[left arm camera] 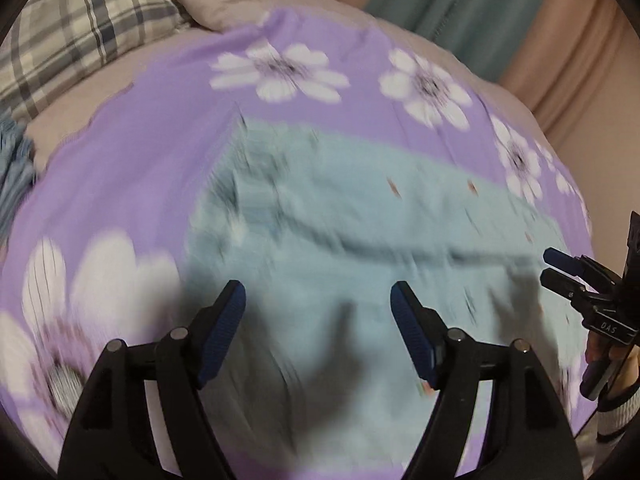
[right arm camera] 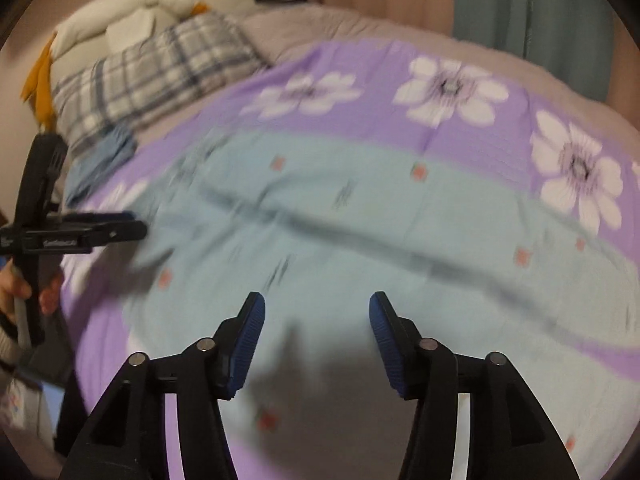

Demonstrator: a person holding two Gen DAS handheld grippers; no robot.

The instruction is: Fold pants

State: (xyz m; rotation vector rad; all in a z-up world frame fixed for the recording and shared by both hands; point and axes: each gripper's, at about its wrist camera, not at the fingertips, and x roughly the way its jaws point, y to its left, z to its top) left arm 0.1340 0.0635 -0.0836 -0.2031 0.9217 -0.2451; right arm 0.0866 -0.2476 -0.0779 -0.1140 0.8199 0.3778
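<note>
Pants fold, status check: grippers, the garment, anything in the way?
Left gripper open, empty. Right gripper open, empty. Light blue pants flat on purple floral sheet, nobody gripping. Nothing on the pants.

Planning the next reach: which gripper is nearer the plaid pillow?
Left. The left gripper hovers at the end of the pants nearest the plaid pillow; the right gripper is farther along the pants, away from it.

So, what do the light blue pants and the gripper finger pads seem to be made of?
The pants look like thin, soft woven cloth, perhaps cotton: matte, creased, with small printed marks. Blur hides the weave. The finger pads of the right gripper look like blue rubber or soft plastic, with a ribbed, matte face.
</note>
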